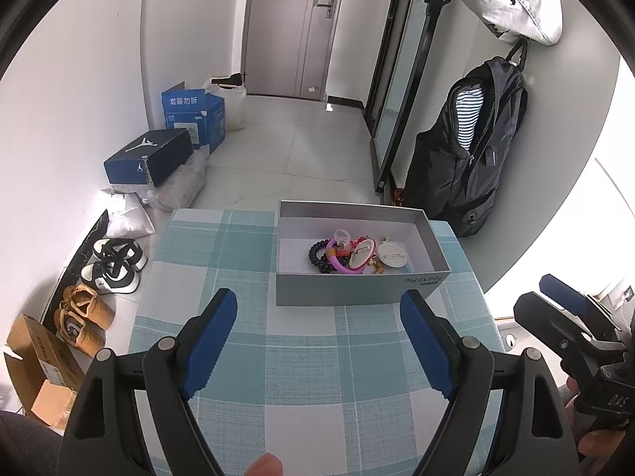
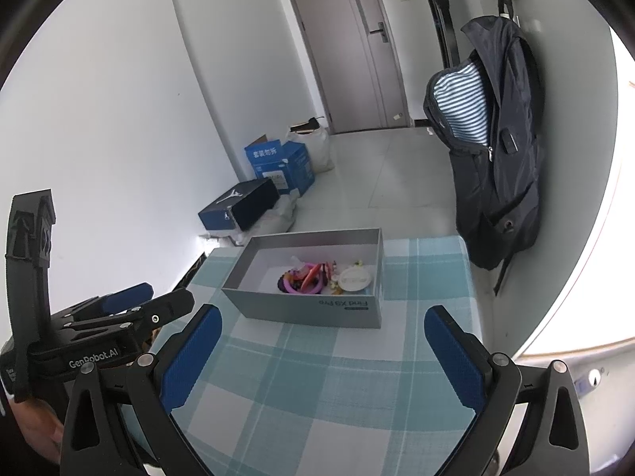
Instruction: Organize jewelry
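A grey open box (image 1: 357, 289) (image 2: 309, 309) stands at the far end of a table with a teal checked cloth (image 1: 309, 357) (image 2: 317, 377). Inside lie a pink ring (image 1: 345, 267), a black coiled band (image 1: 317, 256), a round white badge (image 1: 393, 256) (image 2: 355, 277) and other small trinkets (image 2: 305, 277). My left gripper (image 1: 319, 307) hovers over the cloth just short of the box, open, nothing between its blue pads. My right gripper (image 2: 319, 321) is also open and empty, near the box's front wall. Each gripper shows at the edge of the other's view.
Shoes (image 1: 115, 265), cardboard boxes (image 1: 39, 361), a dark shoebox (image 1: 147, 156) and a blue carton (image 1: 194, 115) line the floor on the left. A dark backpack (image 1: 472, 146) (image 2: 496, 158) hangs on the right wall beside the table. A door (image 1: 293, 27) stands at the far end.
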`<action>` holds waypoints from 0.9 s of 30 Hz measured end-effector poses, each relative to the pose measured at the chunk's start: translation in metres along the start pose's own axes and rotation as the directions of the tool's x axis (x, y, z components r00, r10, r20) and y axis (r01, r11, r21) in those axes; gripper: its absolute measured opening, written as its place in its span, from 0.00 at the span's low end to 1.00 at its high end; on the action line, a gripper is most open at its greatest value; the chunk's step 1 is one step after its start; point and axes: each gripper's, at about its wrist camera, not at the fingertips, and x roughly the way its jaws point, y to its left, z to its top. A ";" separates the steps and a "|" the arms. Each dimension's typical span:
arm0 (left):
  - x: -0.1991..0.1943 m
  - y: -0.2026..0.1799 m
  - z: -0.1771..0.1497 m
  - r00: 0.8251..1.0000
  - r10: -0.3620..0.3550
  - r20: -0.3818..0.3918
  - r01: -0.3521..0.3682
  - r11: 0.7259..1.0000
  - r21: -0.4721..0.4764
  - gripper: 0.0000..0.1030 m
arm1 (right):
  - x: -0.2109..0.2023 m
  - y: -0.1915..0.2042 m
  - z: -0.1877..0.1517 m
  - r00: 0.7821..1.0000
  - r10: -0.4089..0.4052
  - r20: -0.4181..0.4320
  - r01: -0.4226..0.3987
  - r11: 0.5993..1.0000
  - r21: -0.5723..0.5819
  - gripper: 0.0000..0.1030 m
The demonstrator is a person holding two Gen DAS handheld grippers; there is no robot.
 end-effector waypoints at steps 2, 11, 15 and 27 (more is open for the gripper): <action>0.000 0.000 0.000 1.000 0.001 0.000 -0.001 1.000 0.001 0.79 | 0.000 0.000 0.000 1.000 -0.001 -0.002 0.001 1.000 0.000 1.00; -0.002 0.003 0.001 1.000 0.004 0.010 -0.004 1.000 -0.004 0.79 | 0.001 0.000 -0.001 1.000 -0.002 -0.005 0.002 1.000 0.001 1.00; -0.003 0.003 0.000 1.000 0.001 0.009 -0.001 1.000 -0.004 0.79 | 0.001 0.000 -0.001 1.000 -0.002 -0.005 0.002 1.000 0.001 1.00; 0.000 0.003 -0.001 1.000 0.002 0.000 -0.002 1.000 -0.008 0.79 | 0.002 -0.002 -0.001 1.000 -0.006 -0.007 0.006 1.000 0.001 1.00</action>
